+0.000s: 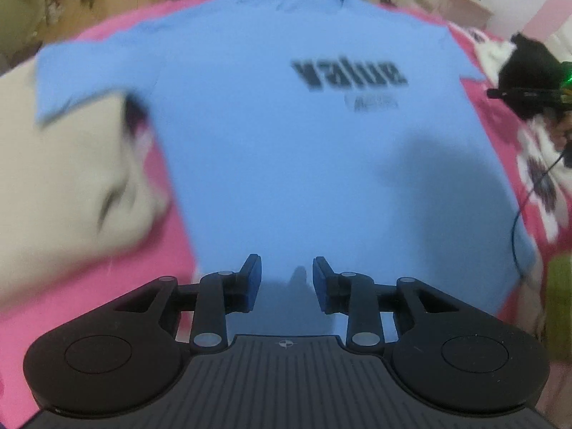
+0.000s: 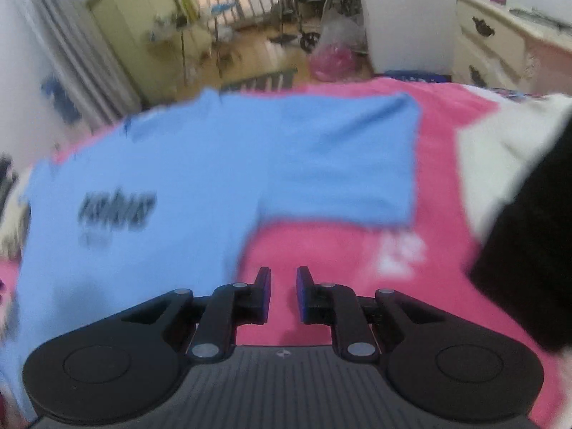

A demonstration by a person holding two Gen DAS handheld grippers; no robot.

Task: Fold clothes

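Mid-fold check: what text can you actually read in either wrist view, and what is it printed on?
"value": black print on the chest of the blue T-shirt.
Smaller print just below it: too blurred to read.
Right wrist view: the same print is smeared and unreadable.
White marks on the pink bedspread: not legible.

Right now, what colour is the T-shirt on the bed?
Light blue T-shirt with black lettering; left wrist view shows it best.

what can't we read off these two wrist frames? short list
- Blue T-shirt hem: left wrist view, hidden behind the left gripper.
- Small print under "value": left wrist view, motion blur.
- Same logo: right wrist view, too smeared to read.
- White item on the pink bedding: left wrist view, blurred, type unclear.
- Black object: right wrist view, cut off by the edge.
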